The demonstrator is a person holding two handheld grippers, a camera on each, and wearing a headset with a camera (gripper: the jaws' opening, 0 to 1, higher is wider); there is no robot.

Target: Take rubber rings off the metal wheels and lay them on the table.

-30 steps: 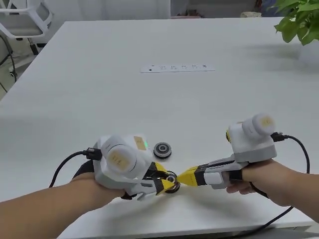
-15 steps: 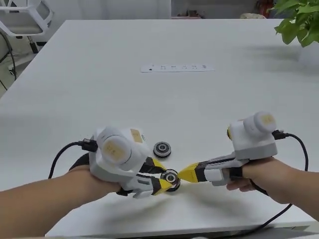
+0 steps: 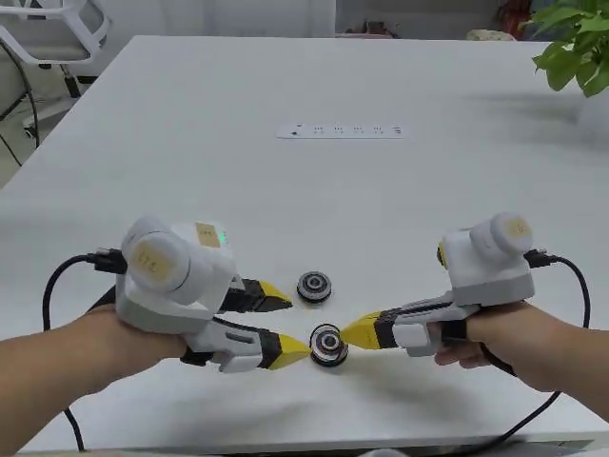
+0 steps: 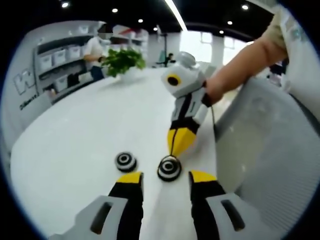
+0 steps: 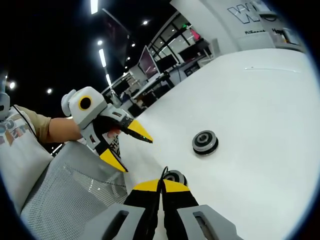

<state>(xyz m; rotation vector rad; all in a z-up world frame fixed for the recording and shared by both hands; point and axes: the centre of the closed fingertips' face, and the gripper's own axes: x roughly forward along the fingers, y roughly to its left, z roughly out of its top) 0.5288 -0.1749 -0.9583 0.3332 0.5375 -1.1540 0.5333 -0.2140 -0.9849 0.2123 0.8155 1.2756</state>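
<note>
Item 1: your left gripper (image 3: 294, 326). Jaws wide apart, holding nothing, tips just left of near wheel (image 3: 326, 344) in head view.
Item 2: your right gripper (image 3: 347, 331). Jaws pressed together, point at near wheel's right rim; contact unclear.
Item 3: near wheel. Flat on table (image 3: 285, 190), between both grippers' tips, dark rubber ring (image 3: 327, 362) still round it.
Item 4: far wheel (image 3: 314, 287). Flat on table just beyond, apart from both grippers.
Item 5: power strip (image 3: 340, 130). Mid-table, well beyond wheels.
</note>
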